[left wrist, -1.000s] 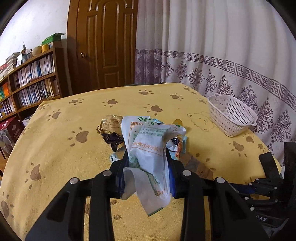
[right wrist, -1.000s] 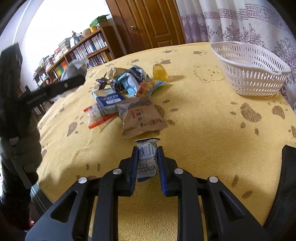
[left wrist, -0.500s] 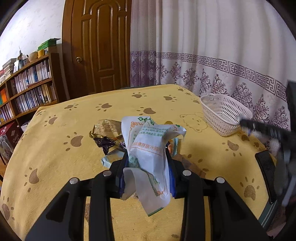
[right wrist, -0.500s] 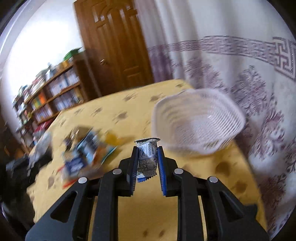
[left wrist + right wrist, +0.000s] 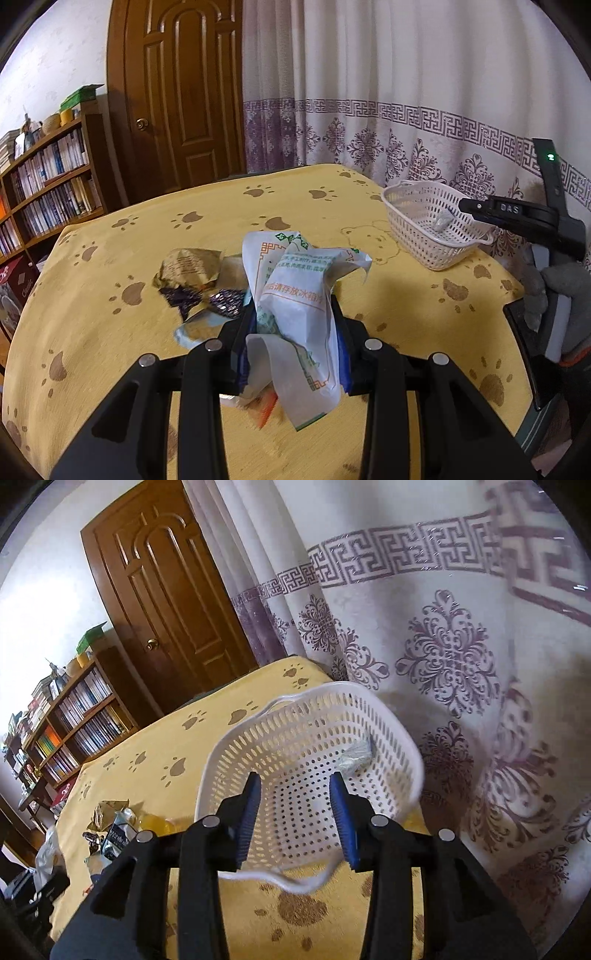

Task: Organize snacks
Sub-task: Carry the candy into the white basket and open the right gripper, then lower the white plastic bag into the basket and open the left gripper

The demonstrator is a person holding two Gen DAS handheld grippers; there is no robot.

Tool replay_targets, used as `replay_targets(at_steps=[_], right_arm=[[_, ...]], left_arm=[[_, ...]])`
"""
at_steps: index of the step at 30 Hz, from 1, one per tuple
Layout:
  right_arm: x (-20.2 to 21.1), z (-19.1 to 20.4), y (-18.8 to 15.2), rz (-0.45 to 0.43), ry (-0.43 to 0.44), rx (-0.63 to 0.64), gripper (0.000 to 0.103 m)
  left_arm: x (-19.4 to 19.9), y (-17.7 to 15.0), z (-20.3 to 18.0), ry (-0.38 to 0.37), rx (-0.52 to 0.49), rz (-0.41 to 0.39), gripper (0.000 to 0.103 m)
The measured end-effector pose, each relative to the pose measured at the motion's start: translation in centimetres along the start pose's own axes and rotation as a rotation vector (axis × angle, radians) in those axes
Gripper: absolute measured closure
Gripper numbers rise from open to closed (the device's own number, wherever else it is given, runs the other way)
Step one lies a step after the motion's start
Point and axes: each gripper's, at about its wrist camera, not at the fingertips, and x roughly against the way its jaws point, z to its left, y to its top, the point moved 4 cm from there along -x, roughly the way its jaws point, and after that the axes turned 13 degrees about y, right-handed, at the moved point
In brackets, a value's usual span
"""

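Right tongs (image 5: 295,805) are hanging wide over the basket (image 5: 236,746), small packet (image 5: 356,757) lying inside; left tongs (image 5: 291,325) are gripping a crumpled bag (image 5: 295,291) near the basket, risking snagging the pile (image 5: 192,273)

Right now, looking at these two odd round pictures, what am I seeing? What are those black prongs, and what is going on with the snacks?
No robot here: a person holds a two-fingered grabbing tool in each hand, each carrying a wide-angle camera looking along its fingers. That explains the black prongs and the rounded edges.

One picture is from the left gripper. Its jaws are shut on a crumpled white snack bag. Beyond it, more snack packets lie on the yellow paw-print tablecloth.

The other is from the right gripper, jaws open and empty, above a white basket. One small packet lies inside.
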Motion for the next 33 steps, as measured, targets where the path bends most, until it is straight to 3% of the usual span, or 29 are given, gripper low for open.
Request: replay_targets(at_steps=[9,18,25,27,31,33], right_arm=[[4.6,2.9,-3.3,-0.085,-0.029,0.141,0.063],[5.6,2.4,-6.8,-0.051,-0.012,0.084,0.063],[5.4,1.6,-8.1,-0.016,0.005,0.039,0.063],[5.5,1.8,-8.0,-0.018,0.004,0.042,0.063],[5.6,1.9,-8.0,-0.017,0.011,0.042,0.063],[5.7,1.9,-8.1,-0.015,0.013,0.038,0.063]], left_arm=[[-1.7,3.2,-5.0,-0.072,-0.072,-0.027,0.068],[-4.7,8.2,-11.4,-0.196,-0.100,-0.019,0.067],[-6.9,9.9,-16.7,-0.250,-0.145,0.007,0.067],[-7.5,10.2,-17.8,-0.257,-0.151,0.014,0.063],[-8.7,11.1,-18.7,-0.281,-0.105,0.027,0.028],[-8.9,11.2,-18.3,-0.290,-0.074,0.031,0.023]])
